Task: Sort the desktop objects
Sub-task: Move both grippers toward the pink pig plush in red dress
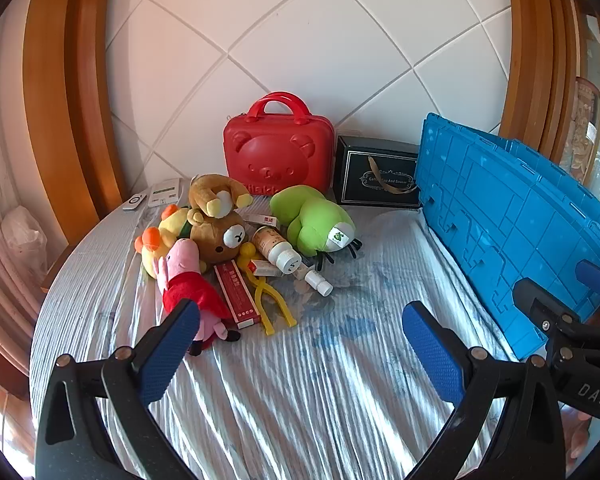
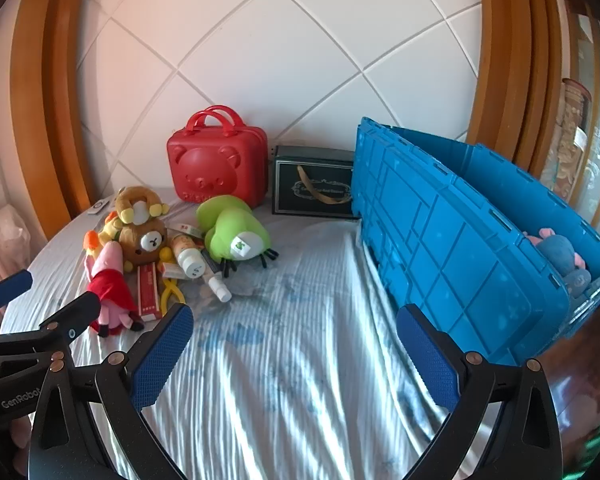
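A pile of objects lies on the cloth-covered table: a pink pig plush in a red dress (image 1: 188, 280) (image 2: 110, 280), a brown bear plush (image 1: 220, 232) (image 2: 144, 236), a green plush (image 1: 316, 220) (image 2: 232, 228), a white-capped bottle (image 1: 278, 250) (image 2: 188, 254), a long red box (image 1: 238, 294) (image 2: 148, 288) and yellow tongs (image 1: 268, 300). A blue crate (image 1: 512, 216) (image 2: 460, 240) stands at the right, with a blue-and-pink plush (image 2: 560, 256) inside. My left gripper (image 1: 300, 344) is open and empty, just short of the pig. My right gripper (image 2: 296, 344) is open and empty over bare cloth.
A red bear-face case (image 1: 280, 152) (image 2: 218, 164) and a dark gift box (image 1: 376, 176) (image 2: 314, 186) stand against the white padded wall. Two white remotes (image 1: 152, 196) lie at the far left. Wooden frames flank the wall. The table's right edge (image 2: 580, 380) shows dark wood.
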